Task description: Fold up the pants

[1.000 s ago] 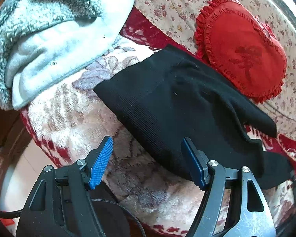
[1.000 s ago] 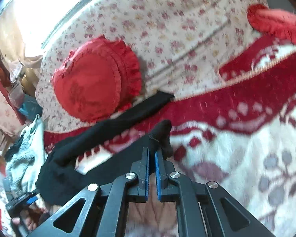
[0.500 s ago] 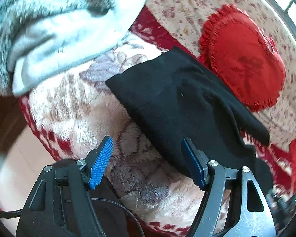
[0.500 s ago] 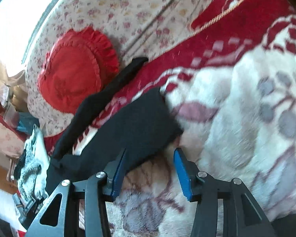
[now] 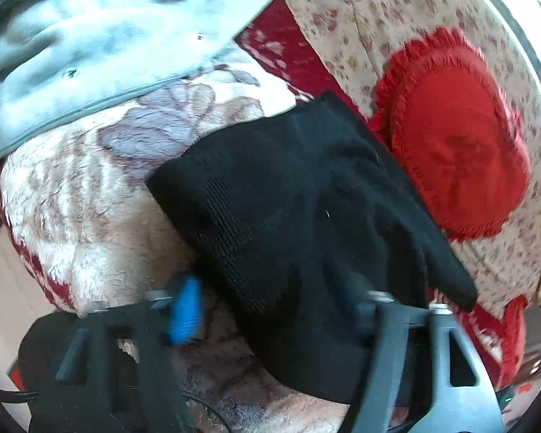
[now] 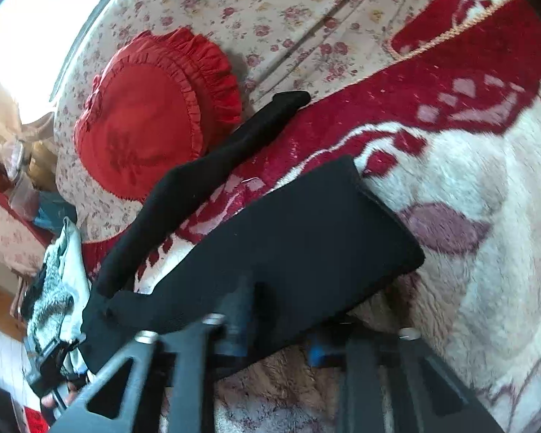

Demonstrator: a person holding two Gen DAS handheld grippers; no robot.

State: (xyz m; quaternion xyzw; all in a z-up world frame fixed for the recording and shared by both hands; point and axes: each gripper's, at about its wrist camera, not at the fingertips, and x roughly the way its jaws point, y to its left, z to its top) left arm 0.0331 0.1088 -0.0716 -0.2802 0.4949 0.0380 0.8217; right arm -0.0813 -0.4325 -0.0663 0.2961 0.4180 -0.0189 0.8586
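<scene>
On the blanket (image 6: pixel 469 187), both pairs of fingers, spread wide and empty since the right gripper (image 6: pixel 281 328) released, now straddle the pants (image 6: pixel 306 238), left gripper (image 5: pixel 274 310) too, ready to regrasp.

Black knit pants (image 5: pixel 299 195), lying spread on a plush cream-and-red floral blanket (image 5: pixel 72 202). Ribbed waistband end squared off, facing the near left in the left wrist view, fabric flat with shallow creases. Seen again from the right wrist as black pants (image 6: pixel 299 238) with the legs splayed apart: one leg broad and flat, ending in a straight cuff edge on the cream part of the blanket; the other narrower, stretched diagonally away across the red border, its tip reaching just beside a red heart-shaped cushion (image 6: pixel 151 122). Not yet folded.
</scene>
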